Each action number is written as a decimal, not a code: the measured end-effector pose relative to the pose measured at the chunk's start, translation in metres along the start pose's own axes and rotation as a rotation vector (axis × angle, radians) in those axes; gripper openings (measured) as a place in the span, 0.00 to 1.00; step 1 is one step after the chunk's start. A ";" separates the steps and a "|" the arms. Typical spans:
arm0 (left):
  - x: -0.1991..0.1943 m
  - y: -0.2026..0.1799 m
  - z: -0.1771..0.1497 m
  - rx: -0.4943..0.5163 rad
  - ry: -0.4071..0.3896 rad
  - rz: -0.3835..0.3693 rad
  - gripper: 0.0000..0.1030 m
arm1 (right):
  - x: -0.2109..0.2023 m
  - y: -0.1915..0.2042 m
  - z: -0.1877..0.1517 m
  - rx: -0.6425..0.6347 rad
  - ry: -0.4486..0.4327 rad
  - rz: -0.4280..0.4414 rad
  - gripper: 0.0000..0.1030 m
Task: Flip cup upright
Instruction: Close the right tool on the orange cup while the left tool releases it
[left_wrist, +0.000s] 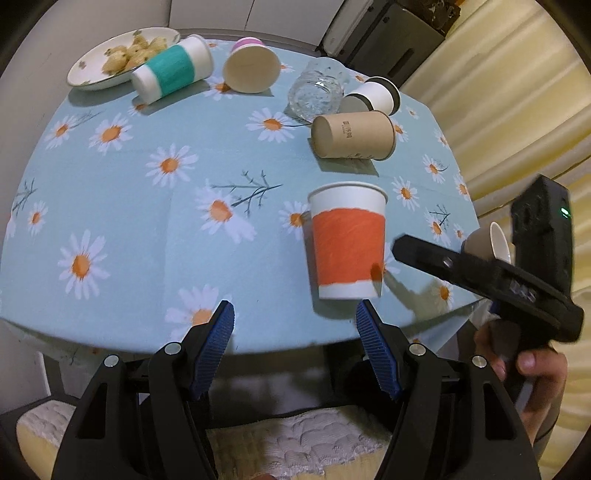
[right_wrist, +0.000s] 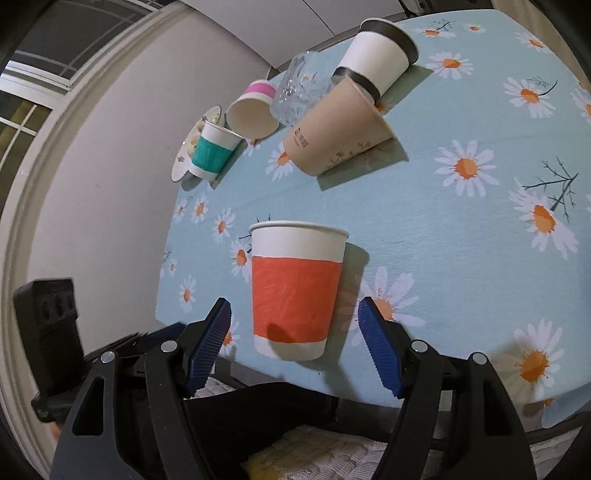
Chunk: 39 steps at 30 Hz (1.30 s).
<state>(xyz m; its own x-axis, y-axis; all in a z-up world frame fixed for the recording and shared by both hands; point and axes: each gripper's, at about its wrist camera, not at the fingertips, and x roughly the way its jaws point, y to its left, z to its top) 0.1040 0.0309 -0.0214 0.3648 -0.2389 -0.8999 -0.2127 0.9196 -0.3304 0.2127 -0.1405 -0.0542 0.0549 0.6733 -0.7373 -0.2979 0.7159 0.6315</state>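
Both tools, left tool (left_wrist: 295, 317) and right tool (right_wrist: 294, 315), gape released near the upright orange cup (right_wrist: 297, 290).

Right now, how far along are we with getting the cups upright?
Done: the orange cup stands upright near the table edge. In hand: nothing; both the right gripper and left gripper are open. Left: the brown cup, teal cup, pink-banded cup and black-rimmed cup lie on their sides.
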 end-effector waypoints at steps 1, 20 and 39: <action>-0.002 0.002 -0.003 -0.005 -0.004 0.001 0.65 | 0.002 0.000 0.001 0.002 0.004 0.000 0.69; -0.009 0.043 -0.028 -0.032 -0.058 0.005 0.65 | 0.028 0.008 0.019 -0.003 0.048 -0.046 0.69; -0.012 0.043 -0.028 -0.041 -0.071 -0.028 0.65 | 0.020 0.013 0.019 -0.036 0.017 -0.057 0.62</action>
<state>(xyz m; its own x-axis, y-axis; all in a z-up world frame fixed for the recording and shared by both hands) 0.0648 0.0643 -0.0329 0.4341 -0.2401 -0.8683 -0.2378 0.8991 -0.3675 0.2280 -0.1143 -0.0564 0.0570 0.6283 -0.7759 -0.3290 0.7456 0.5795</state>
